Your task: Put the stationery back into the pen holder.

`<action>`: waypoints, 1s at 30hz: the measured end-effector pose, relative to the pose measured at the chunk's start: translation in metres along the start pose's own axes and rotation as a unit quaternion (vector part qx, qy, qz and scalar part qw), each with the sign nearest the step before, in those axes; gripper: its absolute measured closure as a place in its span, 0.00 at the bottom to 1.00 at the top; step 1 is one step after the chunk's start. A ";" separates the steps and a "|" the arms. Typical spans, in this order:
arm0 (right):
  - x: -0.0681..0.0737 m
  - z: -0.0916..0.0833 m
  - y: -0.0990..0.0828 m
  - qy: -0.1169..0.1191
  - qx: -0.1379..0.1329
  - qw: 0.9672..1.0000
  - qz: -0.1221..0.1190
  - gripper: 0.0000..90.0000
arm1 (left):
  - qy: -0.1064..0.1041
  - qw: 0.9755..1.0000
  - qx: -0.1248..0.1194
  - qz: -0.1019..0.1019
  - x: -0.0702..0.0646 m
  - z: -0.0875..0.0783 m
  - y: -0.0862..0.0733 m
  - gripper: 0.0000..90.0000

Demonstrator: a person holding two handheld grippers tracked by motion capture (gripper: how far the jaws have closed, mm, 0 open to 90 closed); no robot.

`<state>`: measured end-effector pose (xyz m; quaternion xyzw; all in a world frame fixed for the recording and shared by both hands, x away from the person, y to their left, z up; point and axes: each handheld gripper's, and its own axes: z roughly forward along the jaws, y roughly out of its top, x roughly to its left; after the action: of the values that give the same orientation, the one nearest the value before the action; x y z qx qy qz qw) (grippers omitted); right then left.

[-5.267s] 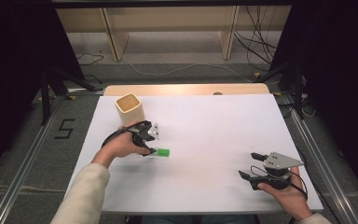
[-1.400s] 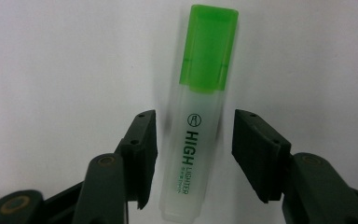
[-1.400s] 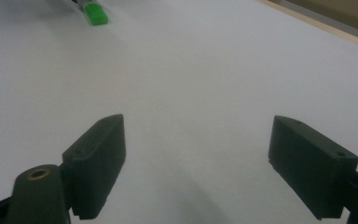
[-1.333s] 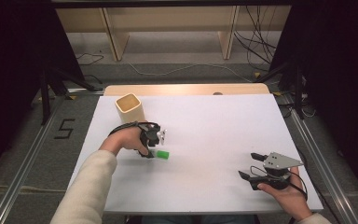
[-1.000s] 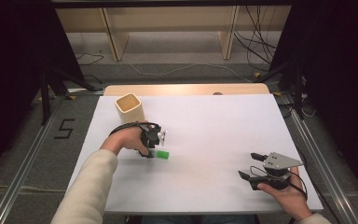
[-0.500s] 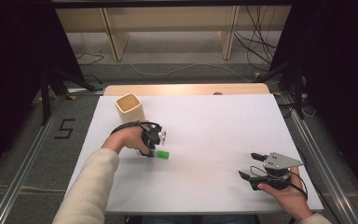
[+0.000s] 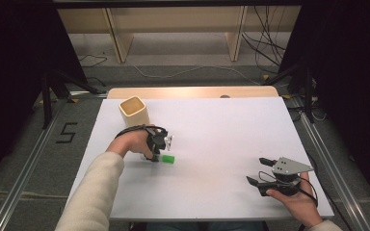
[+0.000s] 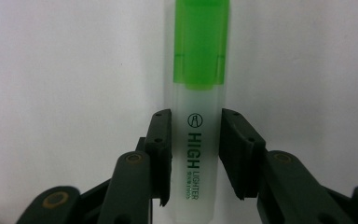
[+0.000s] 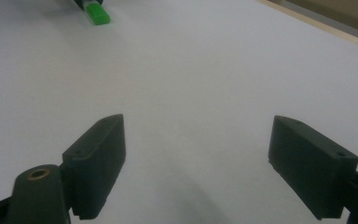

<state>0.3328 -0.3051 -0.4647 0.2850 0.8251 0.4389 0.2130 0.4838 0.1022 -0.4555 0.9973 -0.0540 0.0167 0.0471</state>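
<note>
A green highlighter lies flat on the white table, left of centre. In the left gripper view its clear barrel runs straight up between the jaws, with the green cap at the far end. My left gripper points down over it. Its jaws have just been closing, and both pads now lie against the barrel's sides. My right gripper rests in a hand at the table's front right, jaws wide apart with nothing between them. The highlighter's cap shows far off in the right gripper view.
A tan open-topped cup stands upright at the table's back left, just behind the left hand. A wooden strip runs along the table's far edge. Metal rails flank the table on both sides.
Since the oldest frame the left hand has shifted slightly right, over the highlighter. Across the last second neither hand has visibly moved, and the highlighter lies where it was.
</note>
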 end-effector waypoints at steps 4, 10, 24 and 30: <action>0.000 0.000 0.000 0.000 0.000 1.000 0.000 0.22 | -0.002 1.000 0.000 0.002 0.001 0.000 0.000 0.73; 0.000 0.000 0.000 0.000 0.000 1.000 0.000 0.22 | -0.002 1.000 0.004 -0.006 0.001 0.000 0.000 0.73; 0.000 0.000 0.000 0.000 0.000 1.000 -0.001 0.22 | 0.009 1.000 -0.005 -0.015 0.000 -0.006 -0.002 0.73; 0.000 0.000 0.000 -0.001 0.000 1.000 -0.002 0.22 | 0.020 0.999 -0.016 -0.024 0.000 -0.010 -0.002 0.73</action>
<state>0.3327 -0.3051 -0.4646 0.2838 0.8255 0.4382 0.2145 0.4832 0.1047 -0.4462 0.9969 -0.0294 0.0349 0.0645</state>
